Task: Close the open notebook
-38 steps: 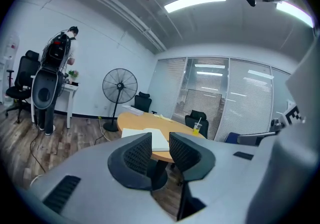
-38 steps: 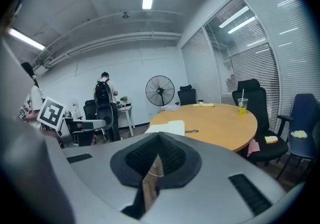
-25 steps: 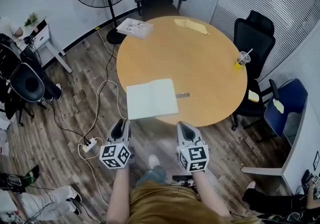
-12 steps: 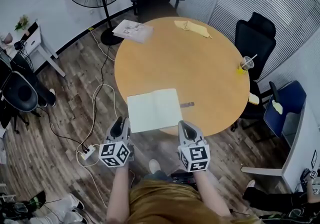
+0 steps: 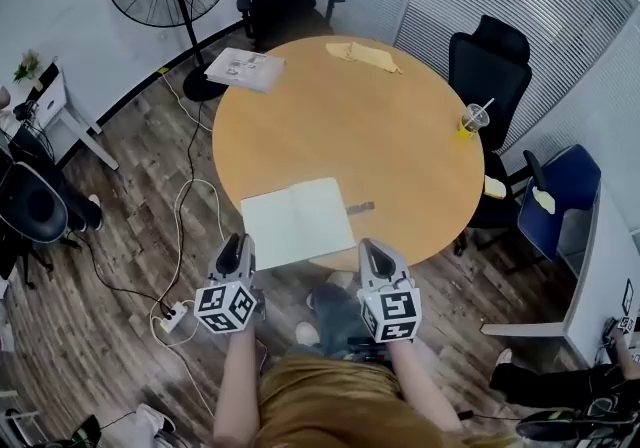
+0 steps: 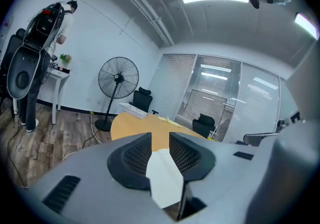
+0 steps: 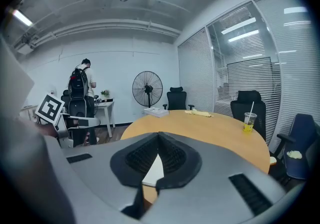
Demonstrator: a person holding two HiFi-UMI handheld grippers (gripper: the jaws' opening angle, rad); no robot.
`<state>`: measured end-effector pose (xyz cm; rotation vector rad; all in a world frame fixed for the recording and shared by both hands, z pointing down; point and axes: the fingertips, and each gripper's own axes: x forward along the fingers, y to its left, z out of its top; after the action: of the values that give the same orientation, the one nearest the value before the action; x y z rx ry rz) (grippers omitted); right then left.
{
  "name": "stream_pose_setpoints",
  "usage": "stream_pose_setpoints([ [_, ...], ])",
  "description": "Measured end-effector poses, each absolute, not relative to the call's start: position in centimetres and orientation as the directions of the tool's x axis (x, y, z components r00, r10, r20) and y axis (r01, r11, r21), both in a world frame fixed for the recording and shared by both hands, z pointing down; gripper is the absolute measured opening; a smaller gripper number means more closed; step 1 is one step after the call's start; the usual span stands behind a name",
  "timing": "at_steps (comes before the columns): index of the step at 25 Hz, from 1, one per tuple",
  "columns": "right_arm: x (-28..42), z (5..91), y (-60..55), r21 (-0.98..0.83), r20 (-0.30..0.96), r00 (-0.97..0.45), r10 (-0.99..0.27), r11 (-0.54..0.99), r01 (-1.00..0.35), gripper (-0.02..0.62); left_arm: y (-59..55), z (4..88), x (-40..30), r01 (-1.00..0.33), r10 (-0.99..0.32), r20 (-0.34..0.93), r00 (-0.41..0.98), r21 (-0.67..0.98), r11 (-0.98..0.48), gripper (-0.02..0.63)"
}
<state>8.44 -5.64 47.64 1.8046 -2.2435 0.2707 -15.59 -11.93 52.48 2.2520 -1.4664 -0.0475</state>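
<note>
- So the notebook (image 5: 297,223) is lying open and flat at the near edge of the table (image 5: 400,116), with nothing touching it.
- Left gripper (image 5: 236,248) is hovering just short of it, jaws well apart and empty.
- Right gripper (image 5: 373,254) is hovering alongside, jaws tip to tip, also empty.
- Looks like the approach step. Next up, I'd guess, is getting a jaw under one cover's edge to flip it over.

left tool (image 5: 237,248), right tool (image 5: 372,256): grey shells, black ribbed pads (image 6: 137,154), marker cubes (image 5: 226,308) (black-white squares); mustard shirt (image 5: 320,401).
</note>
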Motion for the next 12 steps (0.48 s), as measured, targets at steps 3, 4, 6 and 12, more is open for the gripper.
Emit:
stream_pose_setpoints([
  [3,8.8,47.5,-6.0,0.01,0.302,-0.208,-0.93,0.221,-0.975,0.011,-12.4,52.4,-15.5,-0.865,-0.879,0.213,0.427,0.38,-0.328,0.121],
  [4,9.0,47.4,-6.2,0.008,0.299,-0.21,-0.931,0.222,-0.975,0.011,-12.5,52.3,-15.4,-0.866,-0.879,0.215,0.426,0.377,-0.328,0.121],
  [6,9.4,47.4,-6.6,0.002,0.295,-0.211,-0.932,0.222,-0.975,0.011,-12.7,52.3,-15.1,-0.869,-0.879,0.218,0.424,0.37,-0.327,0.121],
  [12,9.6,48.4,-7.5,-0.012,0.314,-0.223,-0.923,0.232,-0.973,0.011,-13.1,53.4,-14.8,-0.878,-0.874,0.251,0.416,0.363,-0.313,0.121],
])
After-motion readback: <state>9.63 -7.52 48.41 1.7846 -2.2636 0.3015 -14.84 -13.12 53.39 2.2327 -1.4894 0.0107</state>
